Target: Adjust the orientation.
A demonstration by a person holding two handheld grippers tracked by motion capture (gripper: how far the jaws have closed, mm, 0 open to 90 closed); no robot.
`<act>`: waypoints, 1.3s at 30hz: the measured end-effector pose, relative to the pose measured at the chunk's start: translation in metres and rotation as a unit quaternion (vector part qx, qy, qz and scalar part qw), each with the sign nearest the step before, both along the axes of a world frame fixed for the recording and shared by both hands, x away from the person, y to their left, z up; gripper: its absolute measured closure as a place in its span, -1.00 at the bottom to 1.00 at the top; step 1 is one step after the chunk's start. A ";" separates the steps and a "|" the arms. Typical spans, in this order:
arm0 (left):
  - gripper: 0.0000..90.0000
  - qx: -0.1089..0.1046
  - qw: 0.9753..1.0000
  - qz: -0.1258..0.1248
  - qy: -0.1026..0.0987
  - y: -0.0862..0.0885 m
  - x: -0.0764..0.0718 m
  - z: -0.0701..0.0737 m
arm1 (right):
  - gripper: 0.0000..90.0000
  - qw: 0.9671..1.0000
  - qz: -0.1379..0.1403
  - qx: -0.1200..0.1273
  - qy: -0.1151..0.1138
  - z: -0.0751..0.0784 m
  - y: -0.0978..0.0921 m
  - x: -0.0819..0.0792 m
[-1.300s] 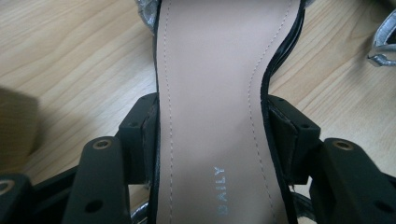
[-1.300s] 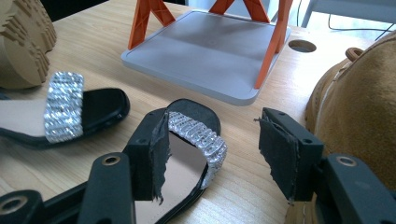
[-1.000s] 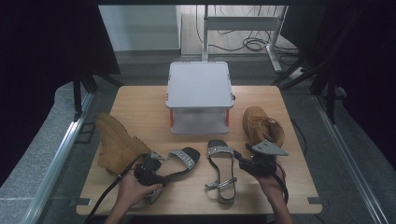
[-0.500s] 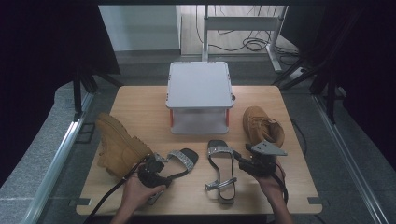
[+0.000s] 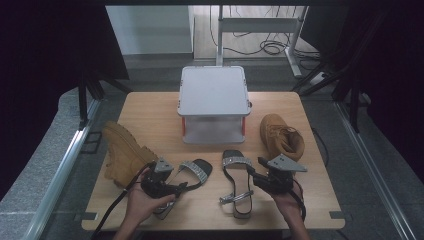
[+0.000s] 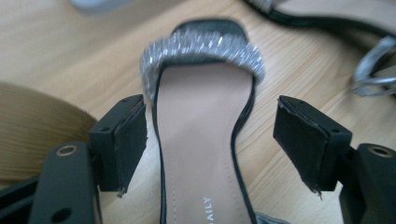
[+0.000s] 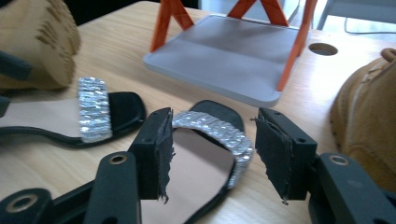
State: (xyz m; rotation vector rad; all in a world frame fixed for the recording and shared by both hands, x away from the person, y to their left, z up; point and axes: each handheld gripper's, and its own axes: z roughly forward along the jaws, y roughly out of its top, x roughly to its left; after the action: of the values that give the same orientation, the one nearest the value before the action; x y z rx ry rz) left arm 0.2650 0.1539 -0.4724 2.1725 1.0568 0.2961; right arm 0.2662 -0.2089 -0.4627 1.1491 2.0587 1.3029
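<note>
While the wooden table sits amid dark curtains, both claws gape wide, gripping nothing: left gripper straddles the left sandal, right gripper straddles the right sandal.

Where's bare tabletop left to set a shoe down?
Free: the back corners of the table either side of the grey two-tier stand, and the front right corner past the right gripper. Crowded: the front row, with left boot, both sandals, right boot, left gripper.
</note>
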 end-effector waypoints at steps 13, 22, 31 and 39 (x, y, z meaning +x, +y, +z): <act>-0.41 -0.014 1.000 0.009 -0.018 0.009 -0.008 0.012 | 0.56 1.000 0.029 -0.003 0.001 0.007 0.008 -0.022; -0.39 -0.015 1.000 0.006 -0.007 0.007 -0.004 0.006 | 0.95 0.997 0.077 -0.015 0.001 0.008 0.019 -0.027; -0.37 -0.014 1.000 0.002 0.002 0.007 -0.003 0.001 | 0.99 0.992 0.126 -0.022 0.008 0.005 0.042 -0.037; -0.37 -0.012 1.000 0.004 0.010 0.006 -0.003 -0.001 | 0.99 0.987 0.148 -0.052 0.020 -0.004 0.064 -0.057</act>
State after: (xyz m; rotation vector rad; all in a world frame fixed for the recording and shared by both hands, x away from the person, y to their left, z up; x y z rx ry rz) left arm 0.2625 0.1598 -0.4731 2.1549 1.0748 0.2661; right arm 0.2097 -0.1444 -0.4672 0.8534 2.3660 1.2943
